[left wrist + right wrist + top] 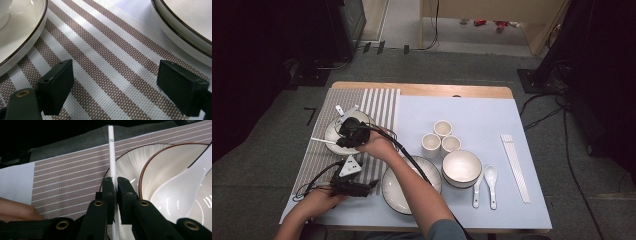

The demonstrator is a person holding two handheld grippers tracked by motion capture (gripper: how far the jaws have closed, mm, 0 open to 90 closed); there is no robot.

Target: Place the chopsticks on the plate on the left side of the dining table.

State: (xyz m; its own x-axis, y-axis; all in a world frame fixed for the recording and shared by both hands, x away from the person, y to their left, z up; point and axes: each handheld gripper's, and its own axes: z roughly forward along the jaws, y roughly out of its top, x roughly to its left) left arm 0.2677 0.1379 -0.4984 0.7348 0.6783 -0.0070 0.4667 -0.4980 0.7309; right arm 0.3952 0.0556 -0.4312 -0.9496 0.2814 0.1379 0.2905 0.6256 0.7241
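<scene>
Holding: the right tongs (pixel 115 192) were pinched on a white chopstick (pixel 111 157), their jaws pressed against its sides; it stuck out past them over the plate's rim.
Left tongs (pixel 113 87): spread wide with nothing between the jaws, low over the striped mat (pixel 107 62).
Plate under the right tongs: a white plate (pixel 332 136) with a dark rim sat on the striped mat at the left of the desk (pixel 452 91), and a small bowl (pixel 165 170) stood on it.
Small bowl contents: a white spoon (pixel 180 192) lay in it, handle leaning over the edge.
Second plate (pixel 398 192): near the front edge, just beside the left tongs in the high view.
Large bowl (pixel 461 167): right of that plate; I could see nothing inside it.
Cups (pixel 441 137): three stood clustered behind the large bowl.
Loose spoons (pixel 485 186): two lay side by side on the blue cloth (pixel 472 112).
Chopstick packet (pixel 515 167): lay well apart at the right.
Open room: bare blue cloth toward the far edge and the right front corner; the mat's left strip was bare.
</scene>
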